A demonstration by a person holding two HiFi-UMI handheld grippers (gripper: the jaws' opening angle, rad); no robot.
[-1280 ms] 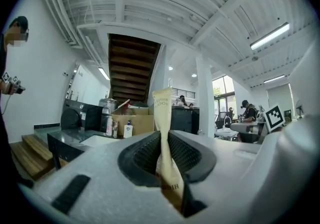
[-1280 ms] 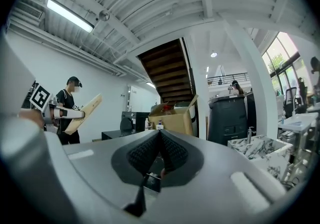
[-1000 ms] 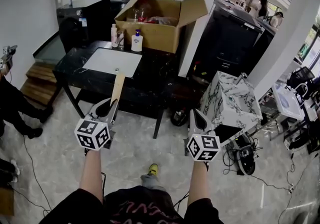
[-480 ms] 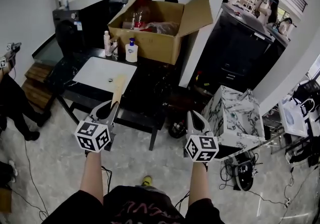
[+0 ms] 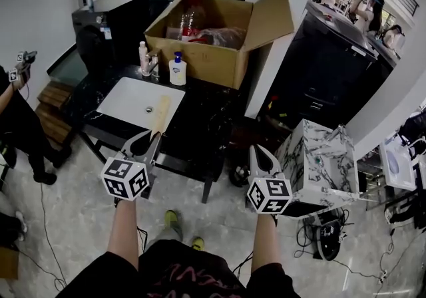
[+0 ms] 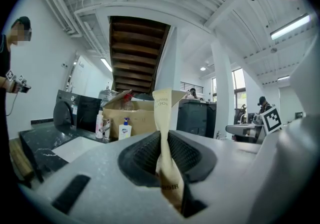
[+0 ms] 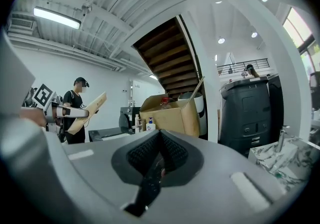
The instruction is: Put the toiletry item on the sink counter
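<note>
A flat beige toothbrush packet sticks out forward from my left gripper, which is shut on its near end; in the left gripper view the packet rises between the closed pads. It hovers over the near edge of the black marble sink counter, beside the white basin. My right gripper is held level to the right of the counter, shut with nothing in it. The right gripper view also catches the packet off to its left.
A pump bottle, a pink bottle and a tap stand at the counter's back. Behind them is an open cardboard box. A marble-patterned box sits on the floor at right. Another person stands at left.
Both grippers have travelled forward with the person, so the counter and basin now lie nearer under the packet. The grip on the packet is unchanged.
</note>
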